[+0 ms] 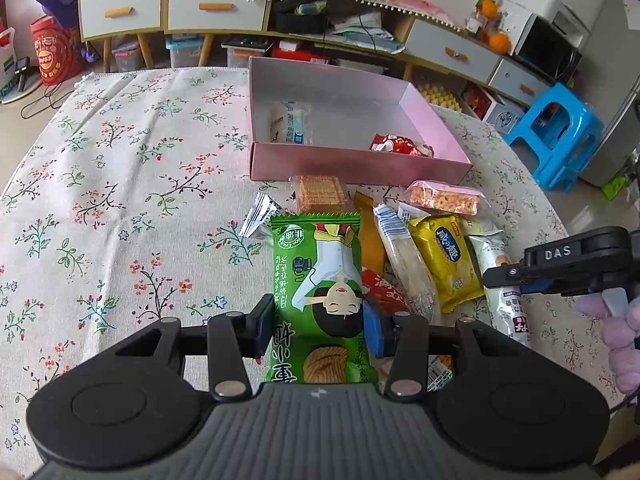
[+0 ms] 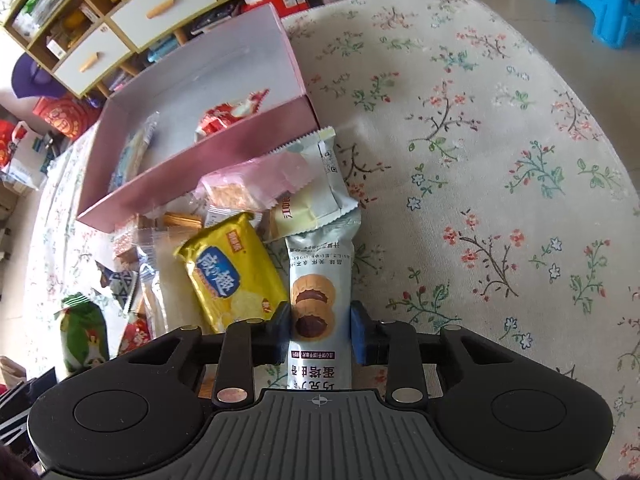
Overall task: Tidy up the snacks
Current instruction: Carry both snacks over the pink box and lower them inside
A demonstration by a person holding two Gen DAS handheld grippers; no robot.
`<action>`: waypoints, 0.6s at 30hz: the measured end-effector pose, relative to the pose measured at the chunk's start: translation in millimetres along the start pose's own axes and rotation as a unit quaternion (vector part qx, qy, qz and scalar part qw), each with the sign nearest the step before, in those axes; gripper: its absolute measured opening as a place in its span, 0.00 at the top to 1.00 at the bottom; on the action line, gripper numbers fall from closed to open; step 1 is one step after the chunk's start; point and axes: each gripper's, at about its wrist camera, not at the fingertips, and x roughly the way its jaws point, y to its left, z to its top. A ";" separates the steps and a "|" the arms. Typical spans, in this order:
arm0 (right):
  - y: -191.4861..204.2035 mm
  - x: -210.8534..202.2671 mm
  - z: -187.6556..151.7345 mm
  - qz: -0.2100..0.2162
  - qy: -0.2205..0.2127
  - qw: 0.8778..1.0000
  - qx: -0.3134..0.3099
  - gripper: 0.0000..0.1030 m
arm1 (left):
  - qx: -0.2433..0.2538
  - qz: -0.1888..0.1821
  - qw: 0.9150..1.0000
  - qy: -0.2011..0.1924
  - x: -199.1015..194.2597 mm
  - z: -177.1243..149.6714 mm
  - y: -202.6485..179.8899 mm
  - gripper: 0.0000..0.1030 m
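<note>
Left gripper [image 1: 319, 330] pinching green packet [image 1: 318, 276] | right gripper [image 2: 320, 334] pinching cookie packet [image 2: 320, 280]

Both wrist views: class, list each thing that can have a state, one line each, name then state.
Pink box: open, two snacks inside.
Green packet: gripped by left gripper.
Pale biscuit packet: gripped by right gripper.
Yellow packet: lying in the pile, sealed.
Cabinet drawers: closed.

Green snack packet [image 1: 318, 288] and pale cookie packet [image 2: 320, 300] gripped; pink box [image 1: 360, 164] holds two snacks.
</note>
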 end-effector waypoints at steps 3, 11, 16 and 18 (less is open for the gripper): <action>1.3 -12.5 -2.8 0.013 -0.009 1.000 -0.003 0.72 | 0.000 0.000 1.000 -0.004 -2.1 0.4 -0.2 0.60; 4.2 -52.2 1.1 0.065 -0.054 0.996 0.006 0.72 | -0.008 -0.001 1.000 -0.017 -8.0 7.2 1.0 0.60; 10.7 -62.7 11.2 0.091 -0.070 0.993 0.013 0.72 | -0.018 -0.003 0.999 -0.027 -7.9 19.1 -1.3 0.60; 13.2 -62.4 15.5 0.099 -0.071 0.992 0.019 0.72 | -0.021 -0.005 0.999 -0.032 -6.9 25.7 -3.4 0.60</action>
